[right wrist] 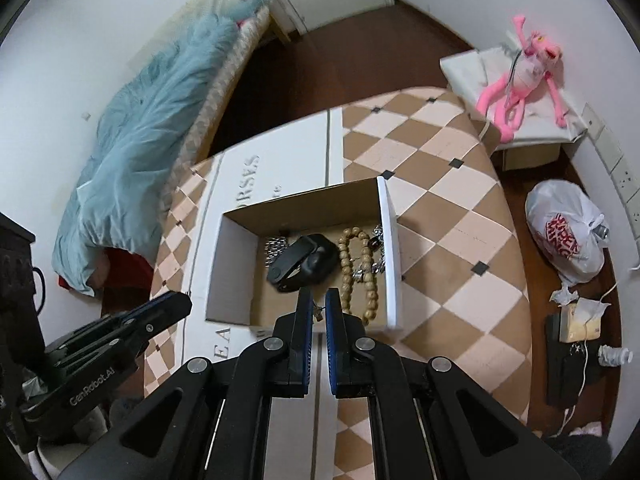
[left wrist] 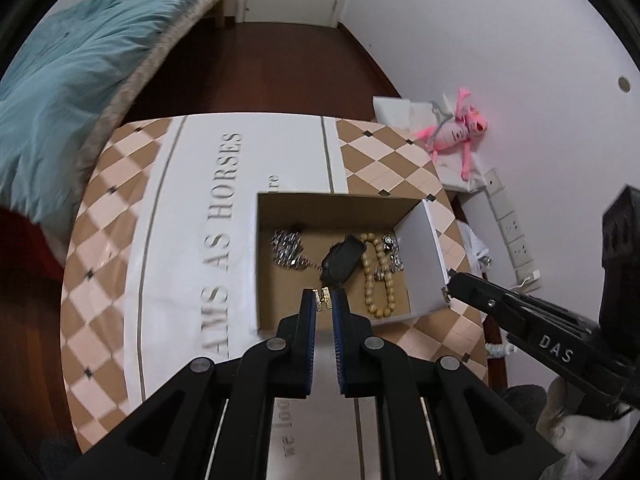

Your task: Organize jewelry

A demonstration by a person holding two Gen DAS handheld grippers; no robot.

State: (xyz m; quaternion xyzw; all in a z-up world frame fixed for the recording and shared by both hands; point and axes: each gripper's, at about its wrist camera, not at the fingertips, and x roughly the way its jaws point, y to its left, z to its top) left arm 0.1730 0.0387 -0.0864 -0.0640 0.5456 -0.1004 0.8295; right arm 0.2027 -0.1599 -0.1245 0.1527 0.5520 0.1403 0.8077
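- A small H-shaped gold pendant (left wrist: 322,298) is clamped between the fingertips of the left gripper (left wrist: 322,300), over the near edge of the cardboard box (left wrist: 424,256).
- The right gripper (right wrist: 318,309) is nearly closed, with a small metal piece (right wrist: 318,312) between its pads; whether that piece is pinched cannot be told.
- Inside the box, a black smartwatch (right wrist: 304,261) lies at the centre, with a wooden bead bracelet (right wrist: 360,268) just beside it and a silver chain (left wrist: 287,249) on its other side.
- The box rests on a checkered tablecloth (right wrist: 448,216).
- A pink plush toy (right wrist: 524,80) is seen far beyond, by the wall.
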